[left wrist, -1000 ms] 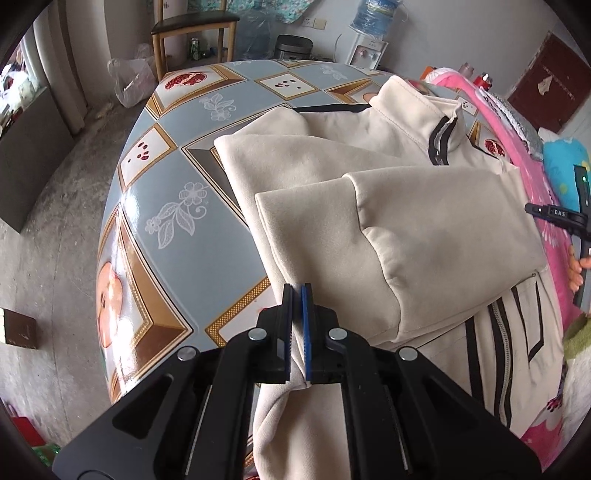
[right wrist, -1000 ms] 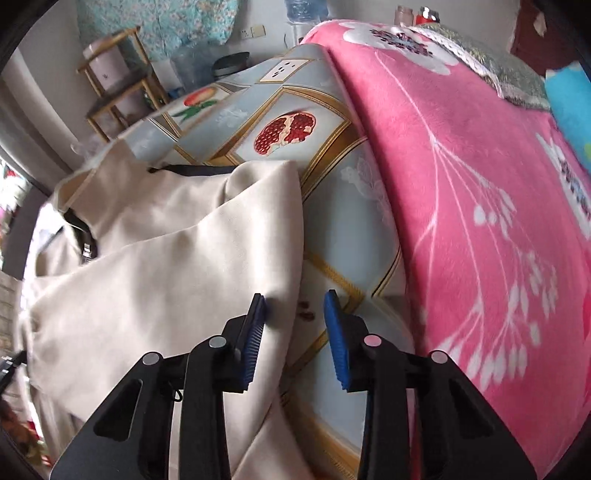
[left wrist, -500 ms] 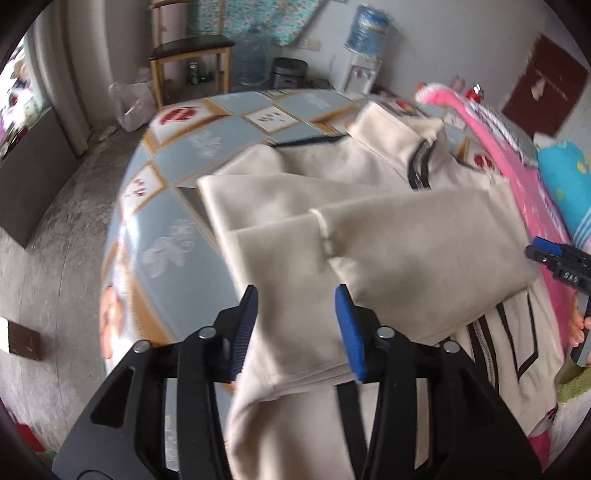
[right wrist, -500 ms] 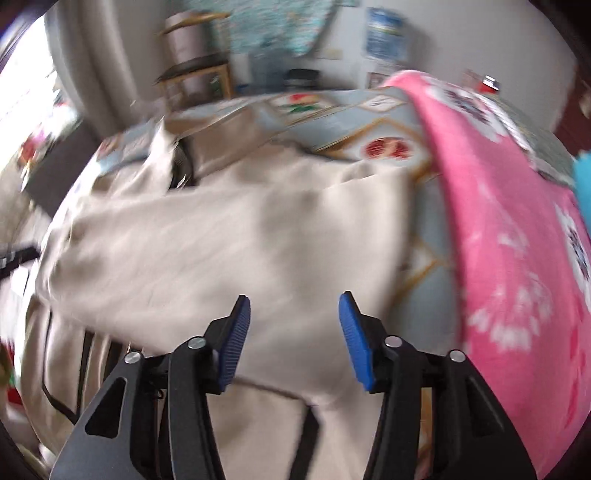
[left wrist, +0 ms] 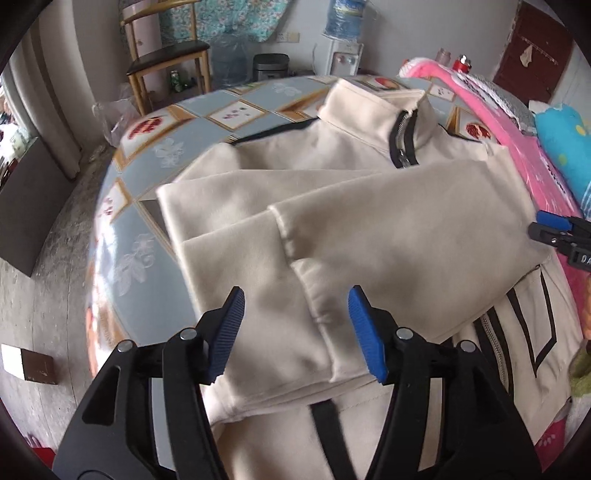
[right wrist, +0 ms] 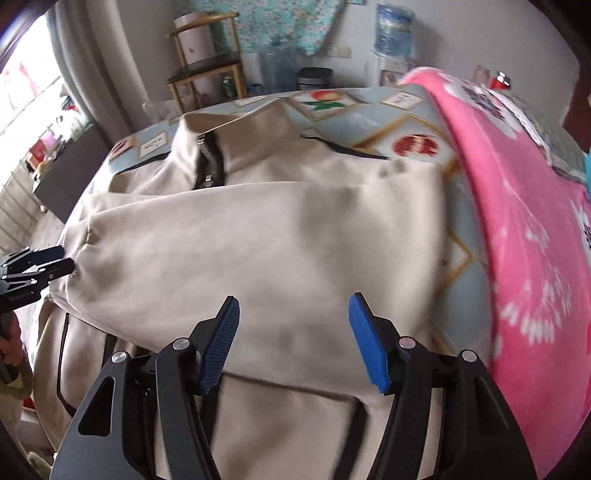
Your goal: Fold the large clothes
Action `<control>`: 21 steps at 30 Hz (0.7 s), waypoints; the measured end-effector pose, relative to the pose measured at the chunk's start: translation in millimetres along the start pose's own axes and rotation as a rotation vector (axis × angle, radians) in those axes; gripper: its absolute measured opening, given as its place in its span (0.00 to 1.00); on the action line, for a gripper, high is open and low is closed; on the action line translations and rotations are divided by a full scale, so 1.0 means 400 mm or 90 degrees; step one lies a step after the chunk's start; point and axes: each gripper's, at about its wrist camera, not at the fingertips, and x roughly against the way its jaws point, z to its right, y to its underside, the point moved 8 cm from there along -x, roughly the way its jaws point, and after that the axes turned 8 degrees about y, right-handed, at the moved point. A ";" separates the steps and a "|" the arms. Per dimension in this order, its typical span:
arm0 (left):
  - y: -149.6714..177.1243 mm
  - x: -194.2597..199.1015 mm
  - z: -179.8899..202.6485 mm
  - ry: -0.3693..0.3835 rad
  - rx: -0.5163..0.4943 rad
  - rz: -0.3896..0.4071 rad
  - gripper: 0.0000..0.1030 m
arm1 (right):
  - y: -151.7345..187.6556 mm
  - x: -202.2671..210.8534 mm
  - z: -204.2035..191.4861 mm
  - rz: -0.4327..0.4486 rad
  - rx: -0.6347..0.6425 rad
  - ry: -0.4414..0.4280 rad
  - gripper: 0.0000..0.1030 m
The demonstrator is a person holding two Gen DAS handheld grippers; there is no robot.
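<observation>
A cream zip jacket [left wrist: 369, 229] with black trim lies on the patterned table [left wrist: 147, 236], collar at the far side, both sleeves folded across its front. My left gripper [left wrist: 297, 334] is open and empty, just above the sleeve cuffs at the jacket's left side. My right gripper [right wrist: 293, 339] is open and empty above the folded sleeve [right wrist: 258, 258] at the jacket's right side. Each gripper also shows at the edge of the other's view: the right one in the left wrist view [left wrist: 554, 230], the left one in the right wrist view [right wrist: 37, 264].
A pink flowered blanket [right wrist: 524, 221] lies along the table's right side, with a blue cushion [left wrist: 565, 147] beyond. A wooden chair [left wrist: 166, 62], a water dispenser [left wrist: 343, 33] and a rice cooker [left wrist: 271, 64] stand behind the table. The floor [left wrist: 44, 295] drops off at left.
My left gripper let go of the sleeve cuff, opened and drew back. My right gripper swung left from the jacket's edge over the folded sleeve and opened wider.
</observation>
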 end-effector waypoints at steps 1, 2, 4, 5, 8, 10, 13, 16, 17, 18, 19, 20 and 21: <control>0.001 -0.013 0.007 -0.001 -0.006 -0.008 0.54 | 0.013 -0.020 -0.010 -0.009 0.006 0.004 0.58; 0.003 -0.024 0.012 -0.008 -0.013 -0.014 0.55 | 0.023 -0.034 -0.016 -0.020 0.010 0.006 0.58; 0.006 -0.041 0.013 -0.018 -0.021 -0.019 0.55 | 0.048 -0.056 -0.018 -0.024 0.018 0.023 0.58; 0.007 -0.043 0.012 -0.018 -0.022 -0.019 0.55 | 0.051 -0.052 -0.022 -0.013 0.025 0.029 0.58; 0.004 -0.038 0.014 -0.019 -0.025 -0.016 0.55 | 0.048 -0.051 -0.026 -0.018 0.029 0.034 0.58; -0.004 -0.028 0.019 -0.012 -0.023 -0.006 0.55 | 0.046 -0.052 -0.026 -0.022 0.026 0.032 0.58; -0.018 -0.016 0.036 -0.003 -0.029 0.010 0.55 | 0.037 -0.039 -0.028 -0.018 0.025 0.036 0.58; -0.023 -0.031 0.051 -0.003 -0.034 0.004 0.55 | 0.011 -0.012 -0.029 0.004 0.014 0.027 0.58; -0.021 -0.040 0.053 -0.008 -0.037 0.000 0.55 | 0.003 -0.011 -0.027 0.008 0.013 0.027 0.58; -0.018 -0.050 0.054 -0.016 -0.041 -0.005 0.55 | -0.005 -0.009 -0.027 0.011 0.011 0.028 0.58; -0.015 -0.057 0.052 -0.021 -0.043 -0.008 0.55 | -0.016 -0.013 -0.025 0.013 0.007 0.031 0.58; -0.013 -0.061 0.051 -0.026 -0.045 -0.009 0.55 | -0.022 -0.018 -0.025 0.012 0.004 0.030 0.58; -0.011 -0.066 0.049 -0.031 -0.049 -0.009 0.55 | -0.027 -0.025 -0.026 0.011 0.003 0.024 0.56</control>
